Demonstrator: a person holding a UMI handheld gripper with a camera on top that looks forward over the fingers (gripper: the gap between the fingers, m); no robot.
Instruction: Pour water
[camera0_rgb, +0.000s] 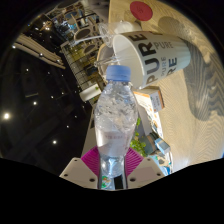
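Dim room; "PURE" cup (150, 62), tool-held bottle (115, 120)

Dim fisheye view, ceiling-light glare

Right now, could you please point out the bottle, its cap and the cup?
bottle (115, 125): gripper view, clear body.
cap (118, 72): gripper view, blue top.
cup (150, 55): gripper view, printed side wall.

Your bottle (115, 125) hides the magenta pads (93, 160) where it meets them, and covers part of the paper cup (150, 62); the cup's lettering runs out of sight.
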